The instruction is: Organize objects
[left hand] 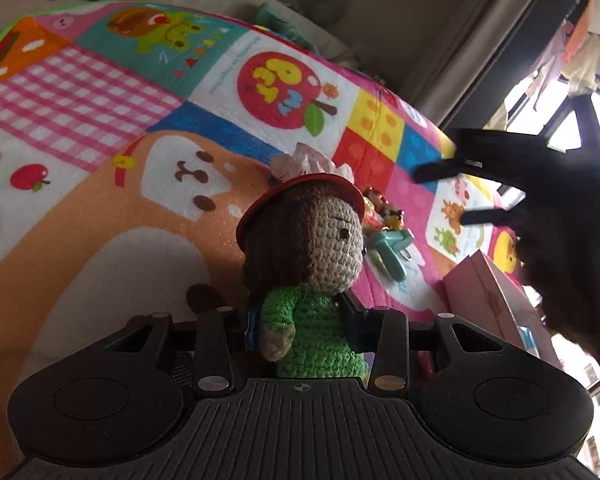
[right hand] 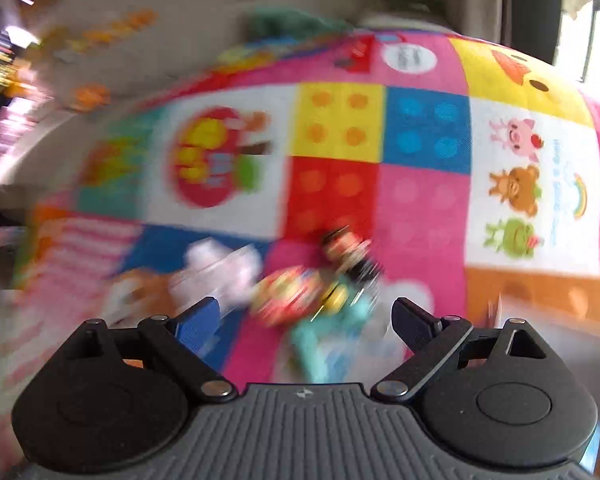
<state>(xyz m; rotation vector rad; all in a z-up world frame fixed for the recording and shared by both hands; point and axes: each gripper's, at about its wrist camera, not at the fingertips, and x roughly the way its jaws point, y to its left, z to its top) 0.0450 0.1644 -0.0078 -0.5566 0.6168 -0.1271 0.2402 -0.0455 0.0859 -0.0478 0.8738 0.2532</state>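
While the pink box [left hand: 484, 300] at the mat's right edge shows only its outside, contents unseen, the left claw [left hand: 304, 320] is clamped on a crocheted doll [left hand: 312, 280] in green, upright between its fingers above the patchwork play mat [left hand: 140, 120]. Right claw [right hand: 304, 316]: fingers wide apart, nothing between them, above a blurred heap of small toys [right hand: 320, 280] on the mat.

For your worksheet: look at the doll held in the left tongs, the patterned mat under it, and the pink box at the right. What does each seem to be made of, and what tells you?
Doll: crocheted yarn, matte; rows of looped stitches show on the head and the green body.
Mat: printed fabric, probably soft and quilted; a fine weave and stitched seams show.
Pink box: likely cardboard, smooth and matte, with crisp flat edges; the look leaves it open.
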